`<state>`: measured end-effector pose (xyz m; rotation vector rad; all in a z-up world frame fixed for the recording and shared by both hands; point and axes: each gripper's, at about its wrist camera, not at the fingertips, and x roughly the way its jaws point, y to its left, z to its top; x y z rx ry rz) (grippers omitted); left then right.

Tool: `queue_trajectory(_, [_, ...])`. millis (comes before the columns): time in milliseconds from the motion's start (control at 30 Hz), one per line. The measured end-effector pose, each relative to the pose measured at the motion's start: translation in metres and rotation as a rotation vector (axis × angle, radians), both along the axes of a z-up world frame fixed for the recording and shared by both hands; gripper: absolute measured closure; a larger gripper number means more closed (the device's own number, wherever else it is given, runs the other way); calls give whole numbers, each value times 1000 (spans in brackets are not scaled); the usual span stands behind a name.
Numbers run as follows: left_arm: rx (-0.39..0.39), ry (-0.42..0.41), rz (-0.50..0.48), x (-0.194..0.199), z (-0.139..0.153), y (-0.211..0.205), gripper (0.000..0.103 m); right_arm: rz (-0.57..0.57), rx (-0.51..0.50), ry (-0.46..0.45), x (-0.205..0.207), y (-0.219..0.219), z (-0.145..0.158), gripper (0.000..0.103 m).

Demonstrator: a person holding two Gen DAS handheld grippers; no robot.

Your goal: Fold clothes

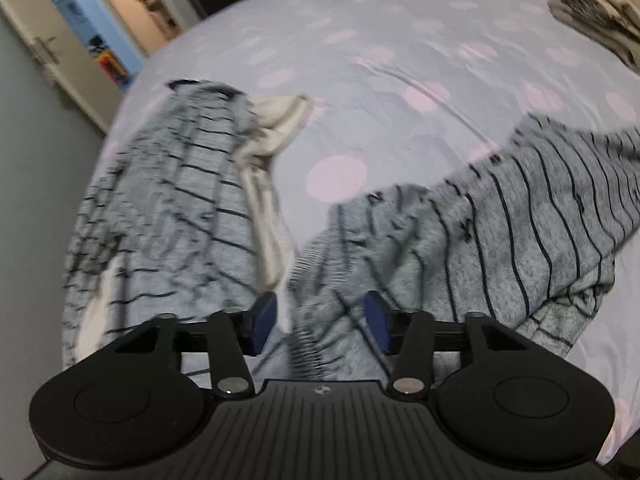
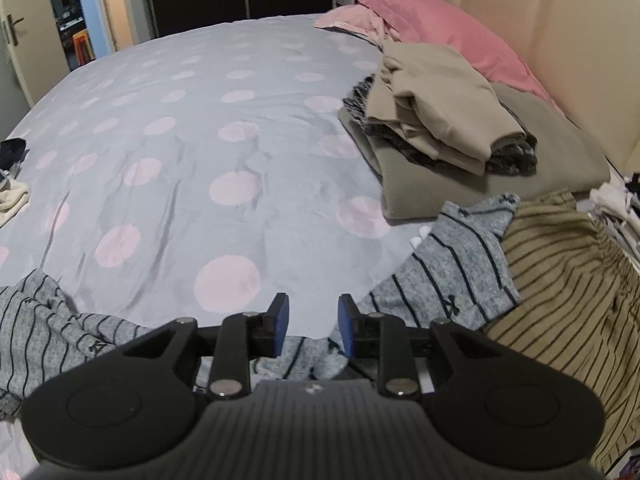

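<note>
Grey heathered knit garment [image 1: 500,216], thin dark stripes, crumpled on polka-dot bed [image 1: 360,40]. Left gripper [image 1: 320,322] and right gripper [image 2: 313,322]: jaws parted, empty, above rumpled fabric.

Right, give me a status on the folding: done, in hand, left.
Done: a folded stack sits near the pink pillow. In hand: the grey striped garment lies rumpled; the left hand-held gripper is open around a bunch of it, the right hand-held gripper open above it. Left: that fold, the olive striped piece.
</note>
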<state>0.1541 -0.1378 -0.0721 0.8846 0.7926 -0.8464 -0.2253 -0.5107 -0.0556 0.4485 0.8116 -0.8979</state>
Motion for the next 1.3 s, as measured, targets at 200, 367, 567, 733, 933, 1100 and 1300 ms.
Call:
queue_trajectory(200, [-59, 12, 61, 4, 13, -2, 97, -57, -22, 10, -16, -11, -7, 69])
queue_trajectory(367, [-241, -53, 182, 13, 58, 21, 98, -106, -61, -7, -34, -20, -2, 69])
queue_trajectory(567, [-383, -162, 361, 25, 93, 45, 99, -190, -61, -82, -59, -36, 12, 68])
queue_trajectory(733, [-415, -254, 517, 47, 106, 63, 99, -198, -46, -99, -66, -39, 12, 68])
queue_trajectory(933, [-409, -230, 600, 68, 101, 77, 99, -107, 66, -96, -57, -36, -5, 66])
queue_trajectory(1100, [-380, -249, 583, 64, 95, 73, 99, -105, 182, -80, -42, -41, -36, 58])
queue_trajectory(1300, [-357, -237, 592, 62, 87, 75, 99, -177, 273, -116, -36, -61, -66, 57])
